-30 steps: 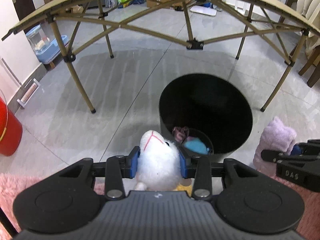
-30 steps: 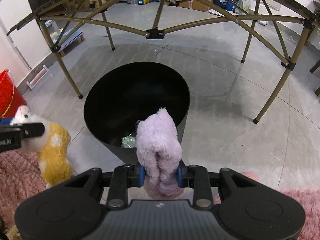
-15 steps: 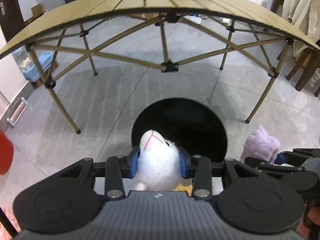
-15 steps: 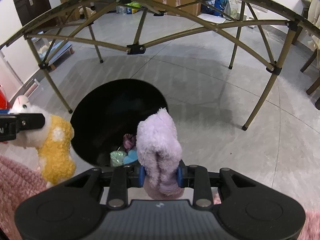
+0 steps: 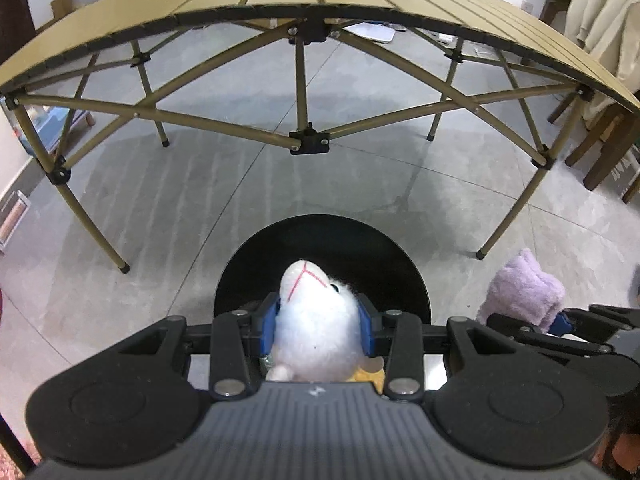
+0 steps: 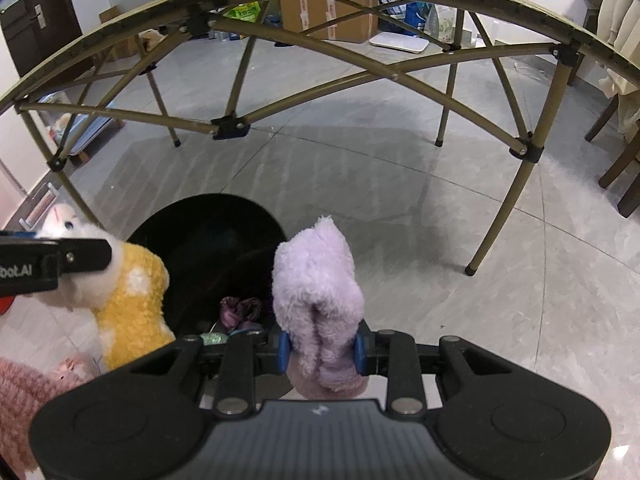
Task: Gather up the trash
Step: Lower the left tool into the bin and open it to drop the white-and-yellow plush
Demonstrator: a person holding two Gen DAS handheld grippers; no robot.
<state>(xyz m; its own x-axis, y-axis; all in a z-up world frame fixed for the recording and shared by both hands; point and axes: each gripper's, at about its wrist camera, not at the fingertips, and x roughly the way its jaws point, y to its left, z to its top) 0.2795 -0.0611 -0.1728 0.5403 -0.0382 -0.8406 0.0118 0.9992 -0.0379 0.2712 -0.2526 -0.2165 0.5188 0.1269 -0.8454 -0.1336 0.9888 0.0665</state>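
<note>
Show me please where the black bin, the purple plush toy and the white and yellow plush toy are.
black bin [image 5: 320, 236]: left wrist view, far inner wall.
purple plush toy [image 6: 316, 280]: right wrist view, middle of body.
white and yellow plush toy [image 6: 132, 304]: right wrist view, yellow body.

Black bin [image 5: 320, 240] on grey floor [image 5: 180, 208]

A round black bin [image 5: 320, 248] with a wide open mouth is seen directly below and ahead of both grippers; its opening is unobstructed from above, though crumpled scraps [image 6: 240, 310] are seen lying at its bottom. Beyond it, bare grey tiled floor [image 5: 180, 208] is left open. Passage farther forward is barred by a tan folding table [image 5: 280, 0] with crossed metal struts and splayed legs. To the right, dark wooden chair legs [image 5: 604, 152] are found; a pink fluffy rug [image 6: 16, 400] is seen at lower left.
</note>
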